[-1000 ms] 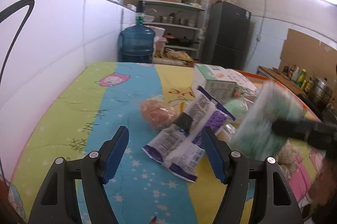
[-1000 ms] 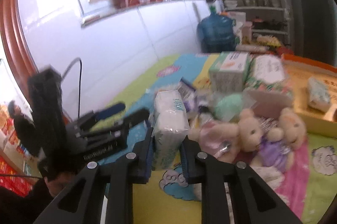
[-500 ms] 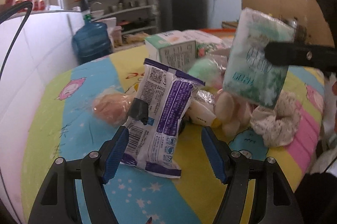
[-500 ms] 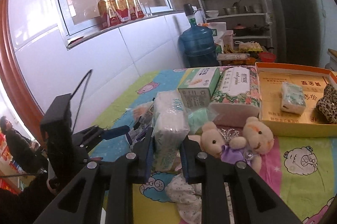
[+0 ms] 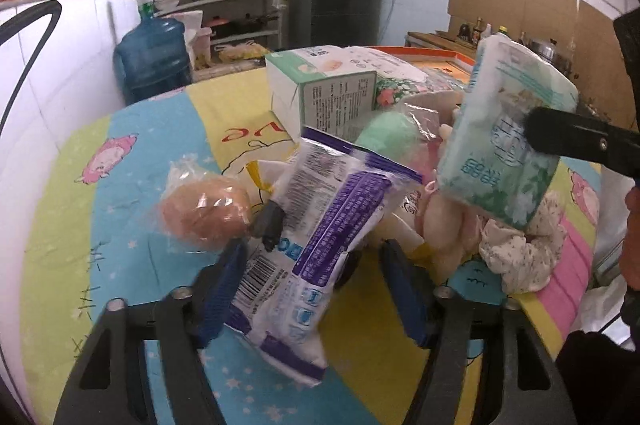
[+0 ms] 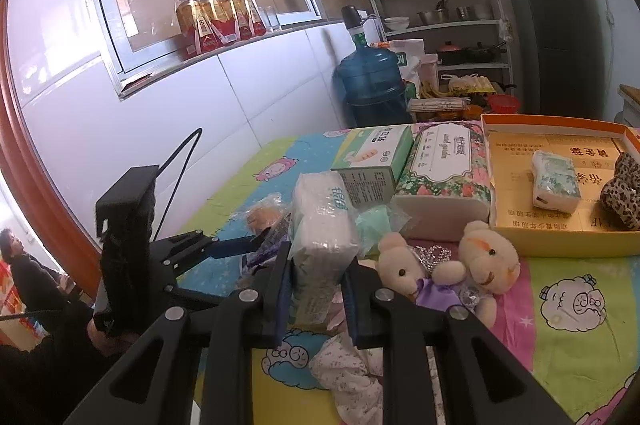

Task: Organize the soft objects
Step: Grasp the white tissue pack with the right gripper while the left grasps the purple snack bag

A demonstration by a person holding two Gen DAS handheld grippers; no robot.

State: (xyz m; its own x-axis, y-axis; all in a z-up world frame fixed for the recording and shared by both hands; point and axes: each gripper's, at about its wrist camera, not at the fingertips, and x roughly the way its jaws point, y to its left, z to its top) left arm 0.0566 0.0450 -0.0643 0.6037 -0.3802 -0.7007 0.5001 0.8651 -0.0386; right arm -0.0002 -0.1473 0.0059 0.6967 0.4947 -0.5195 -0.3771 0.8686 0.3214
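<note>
My right gripper (image 6: 316,289) is shut on a green-and-white tissue pack (image 6: 322,225) and holds it above the table; the pack also shows in the left wrist view (image 5: 504,141). My left gripper (image 5: 316,285) is open around the lower end of a purple-and-white packet (image 5: 320,237), which lies between its blue pads. A bagged bun (image 5: 204,213) lies to the left. Two teddy bears (image 6: 448,265) lie beside the orange tray (image 6: 560,237), which holds another tissue pack (image 6: 556,181) and a leopard-print item (image 6: 624,189).
A green-and-white box (image 6: 376,161) and a floral tissue pack (image 6: 444,173) stand behind the pile. A floral cloth (image 6: 348,373) lies at the front. A blue water jug (image 5: 152,61), shelves and a fridge stand beyond the table.
My left gripper has moved forward, so the purple packet now sits between its pads. My right gripper has stayed shut on the tissue pack and held it raised.
</note>
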